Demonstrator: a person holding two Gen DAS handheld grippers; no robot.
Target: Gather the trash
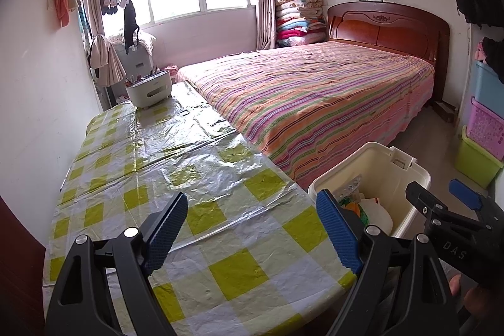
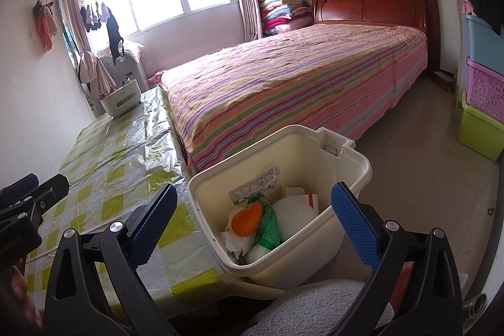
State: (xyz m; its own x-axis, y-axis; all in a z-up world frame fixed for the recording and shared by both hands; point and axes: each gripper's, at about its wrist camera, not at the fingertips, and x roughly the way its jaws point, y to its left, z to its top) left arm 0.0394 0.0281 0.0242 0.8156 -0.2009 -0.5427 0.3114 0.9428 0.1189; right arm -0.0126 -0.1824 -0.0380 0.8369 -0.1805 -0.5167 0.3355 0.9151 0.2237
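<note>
Trash [image 2: 252, 222] lying already inside cream bin [image 2: 359, 161]: white wads, orange scrap, green wrapper, foil pill strip. Bin sitting just beside checkered table [image 1: 220, 273], off its bed-side edge, likely for short drops. Left gripper [image 1: 255, 229] hovering over bare tablecloth, jaws spread wide, holding nothing. Right gripper [image 2: 255, 225] hanging above bin mouth, jaws also parted and empty, probably after a release. Nothing loose showing on tabletop except far white organizer [image 1: 149, 90], so collecting seeming nearly finished.

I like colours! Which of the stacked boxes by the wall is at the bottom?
The green box. It sits on the floor, under the pink basket and the blue box.
</note>
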